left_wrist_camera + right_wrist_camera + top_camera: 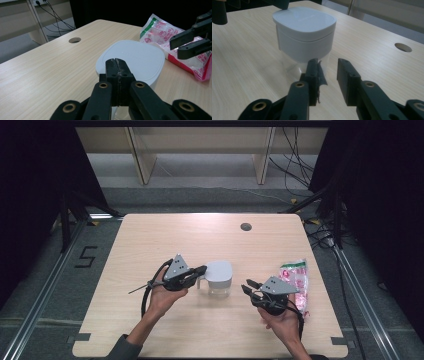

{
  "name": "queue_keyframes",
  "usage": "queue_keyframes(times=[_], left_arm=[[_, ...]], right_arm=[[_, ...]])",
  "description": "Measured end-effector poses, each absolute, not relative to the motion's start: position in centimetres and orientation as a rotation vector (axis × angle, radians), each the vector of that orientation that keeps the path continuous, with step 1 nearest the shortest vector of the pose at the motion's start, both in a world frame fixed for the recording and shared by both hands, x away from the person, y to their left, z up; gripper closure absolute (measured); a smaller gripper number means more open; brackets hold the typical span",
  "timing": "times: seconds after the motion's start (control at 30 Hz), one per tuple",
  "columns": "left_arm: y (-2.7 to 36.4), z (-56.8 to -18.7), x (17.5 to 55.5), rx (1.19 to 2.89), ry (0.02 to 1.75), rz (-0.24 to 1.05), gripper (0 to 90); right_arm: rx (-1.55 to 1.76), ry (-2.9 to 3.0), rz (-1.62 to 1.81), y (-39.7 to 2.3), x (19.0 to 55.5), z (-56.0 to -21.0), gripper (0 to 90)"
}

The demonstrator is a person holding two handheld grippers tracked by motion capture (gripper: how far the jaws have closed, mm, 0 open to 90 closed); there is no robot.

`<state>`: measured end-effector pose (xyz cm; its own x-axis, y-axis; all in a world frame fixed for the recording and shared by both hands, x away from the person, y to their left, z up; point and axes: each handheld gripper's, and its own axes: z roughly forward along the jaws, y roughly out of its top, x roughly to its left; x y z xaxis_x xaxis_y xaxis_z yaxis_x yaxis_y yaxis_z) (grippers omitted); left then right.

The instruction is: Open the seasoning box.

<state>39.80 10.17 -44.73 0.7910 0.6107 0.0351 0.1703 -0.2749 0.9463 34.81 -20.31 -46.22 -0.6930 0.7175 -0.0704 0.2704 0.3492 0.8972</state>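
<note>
A clear jug with a white square lid (218,277) (135,58) (304,32) stands near the middle of the table, its handle toward the left. My left gripper (201,269) (117,66) is shut, its tips at the lid's near-left edge; I see nothing between the pads. To the right of the jug my right gripper (248,286) (328,67) points at it from a short way off, open, with a gap and nothing between its fingers. A loose flap hangs from its left pad (318,72).
A pink and white snack bag (296,280) (172,37) lies near the table's right edge, just beyond the right hand. A round cable hole (245,226) (403,47) sits at the far side of the wooden table (165,240). Cables trail on the floor behind.
</note>
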Motion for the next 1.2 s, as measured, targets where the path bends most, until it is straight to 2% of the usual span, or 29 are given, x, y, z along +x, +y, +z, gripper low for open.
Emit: queue_keyframes(times=[0.73,1.2], left_arm=[[10.3,-44.8,39.8,1.831,0.6,0.49,89.3],[10.4,-44.9,39.8,1.826,0.605,0.487,89.3]], right_arm=[[0.795,2.191,1.332,-19.0,36.8,-45.5,88.3],[0.759,2.192,1.32,-18.4,37.4,-45.1,90.0]])
